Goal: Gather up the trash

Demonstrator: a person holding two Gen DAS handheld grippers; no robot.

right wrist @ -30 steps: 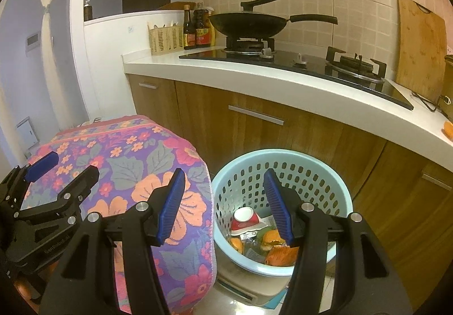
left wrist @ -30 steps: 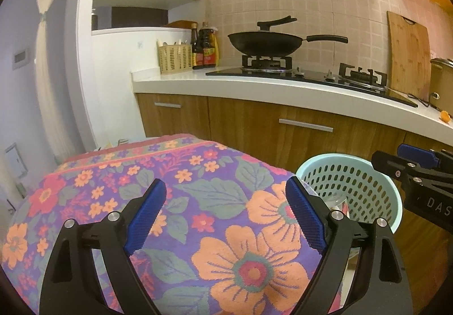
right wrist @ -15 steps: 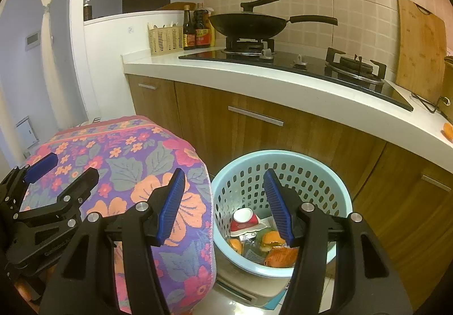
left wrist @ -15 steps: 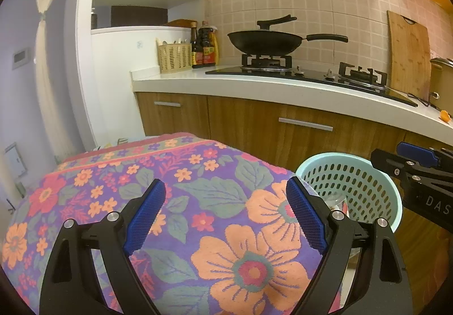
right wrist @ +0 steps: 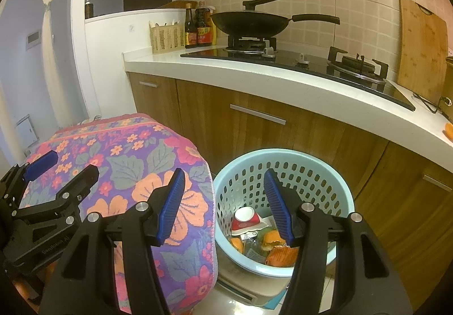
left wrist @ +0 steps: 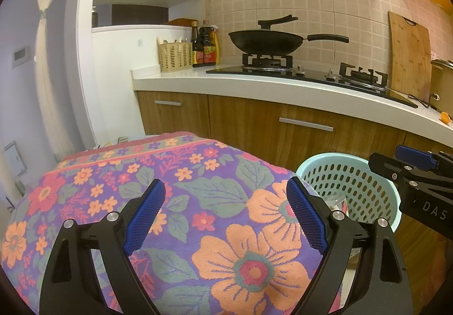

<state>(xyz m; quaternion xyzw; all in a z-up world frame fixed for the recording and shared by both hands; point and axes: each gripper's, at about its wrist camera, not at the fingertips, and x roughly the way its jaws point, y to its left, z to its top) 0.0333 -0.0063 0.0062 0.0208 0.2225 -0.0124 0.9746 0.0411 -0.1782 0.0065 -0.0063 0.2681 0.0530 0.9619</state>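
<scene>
Nothing had moved since the earlier frames: both grippers, the basket and everything in it lay exactly as before.

From the left wrist, the left gripper (left wrist: 225, 213) hung over a flowered cloth (left wrist: 181, 196), its blue pads wide apart with nothing between them. To its right stood the pale blue perforated basket (left wrist: 351, 173), just beside the cloth's edge and in front of the wooden cabinets (left wrist: 254, 128). Little of its inside showed here: only a pale, glassy shape low against the near wall, too unclear to name. The right gripper (left wrist: 416, 162) entered at the right edge, over the basket's far side. On the counter (left wrist: 283, 88) a straw-coloured holder (left wrist: 175, 55) held utensils, with dark bottles (left wrist: 205, 44) just beside it and a wok (left wrist: 266, 40) on the hob.

From the right wrist, the view looked down into the basket (right wrist: 286, 162). The right gripper (right wrist: 223, 201) was above its left rim, pads apart and empty. The trash lay at the bottom: a red and white cup (right wrist: 245, 219) tipped on its side, orange pieces (right wrist: 273, 237) like peel or wrappers, and some clear crumpled packaging among them. The basket stood on a pale flat base (right wrist: 249, 285) on the floor, which the other view hid. The left gripper (right wrist: 61, 167) showed at the left above the cloth (right wrist: 136, 162), also apart. An orange scrap (right wrist: 448, 129) lay at the counter's (right wrist: 283, 80) right end.
</scene>
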